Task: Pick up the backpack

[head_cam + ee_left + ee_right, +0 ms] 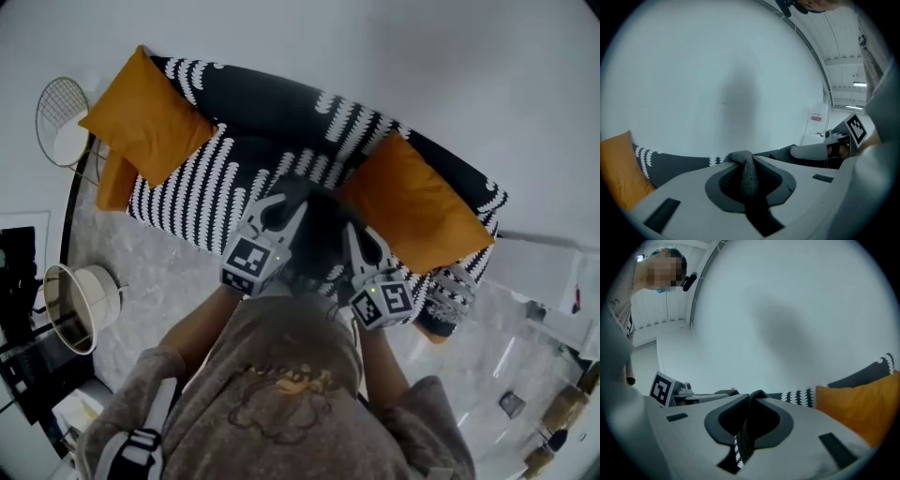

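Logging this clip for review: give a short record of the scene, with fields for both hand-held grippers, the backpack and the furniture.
left hand-held gripper: shut on backpack, grey strap pinched
right hand-held gripper: shut on backpack, dark fabric pinched
backpack: dark, between both grippers, over the sofa
sofa: black, white pattern
cushions: two, orange

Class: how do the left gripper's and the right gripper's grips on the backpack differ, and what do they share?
The left gripper pinches a thick grey fold of the backpack; the right gripper pinches a thinner, darker strip. In the head view the left gripper lies further up the picture than the right gripper. Both are shut on the backpack.
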`<state>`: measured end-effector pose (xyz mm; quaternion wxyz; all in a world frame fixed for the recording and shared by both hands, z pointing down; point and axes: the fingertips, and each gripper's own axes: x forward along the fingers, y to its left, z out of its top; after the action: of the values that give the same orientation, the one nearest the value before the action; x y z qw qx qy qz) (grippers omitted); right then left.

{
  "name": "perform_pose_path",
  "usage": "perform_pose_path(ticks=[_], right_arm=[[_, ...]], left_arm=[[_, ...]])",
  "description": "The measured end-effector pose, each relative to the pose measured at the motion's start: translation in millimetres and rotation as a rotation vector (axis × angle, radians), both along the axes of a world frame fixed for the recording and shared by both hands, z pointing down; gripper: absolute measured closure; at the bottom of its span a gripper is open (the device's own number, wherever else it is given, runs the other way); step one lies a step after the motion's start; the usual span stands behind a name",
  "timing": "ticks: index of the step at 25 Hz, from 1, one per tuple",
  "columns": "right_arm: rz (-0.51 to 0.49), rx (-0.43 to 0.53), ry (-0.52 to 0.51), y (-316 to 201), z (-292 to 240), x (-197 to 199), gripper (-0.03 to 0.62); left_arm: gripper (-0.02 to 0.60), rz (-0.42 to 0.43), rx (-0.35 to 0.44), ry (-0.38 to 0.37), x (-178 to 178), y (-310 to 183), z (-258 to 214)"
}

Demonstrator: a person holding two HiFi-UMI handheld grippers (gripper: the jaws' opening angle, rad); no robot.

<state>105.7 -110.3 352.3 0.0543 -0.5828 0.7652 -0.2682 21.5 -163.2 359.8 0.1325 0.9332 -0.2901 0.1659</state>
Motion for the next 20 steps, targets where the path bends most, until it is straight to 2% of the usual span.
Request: perform_pose_path(ticks=[2, 7, 13, 20], right_arm=[[-0.014, 0.026, -0.011, 15.9, -19.2, -5.3, 0.565], [-0.068, 0.098, -0.032, 50.8, -65.0, -20.7, 0.565], [-0.093, 0.192, -0.027, 58.5, -112.8, -13.4, 0.562], [-0.097, 0.328, 0.027, 74.6, -173.1, -0.2, 0.562]], left_arm=[[0.541, -0.019, -0.002, 0.015, -10.1, 11.4, -16.7], [0.541, -0.045, 0.066, 0.064, -22.7, 40.4, -66.2], [0.541, -0.099, 0.136, 0.134, -27.8, 58.7, -111.4], [0.541, -0.077, 0.246, 0.182, -22.5, 82.9, -172.6]])
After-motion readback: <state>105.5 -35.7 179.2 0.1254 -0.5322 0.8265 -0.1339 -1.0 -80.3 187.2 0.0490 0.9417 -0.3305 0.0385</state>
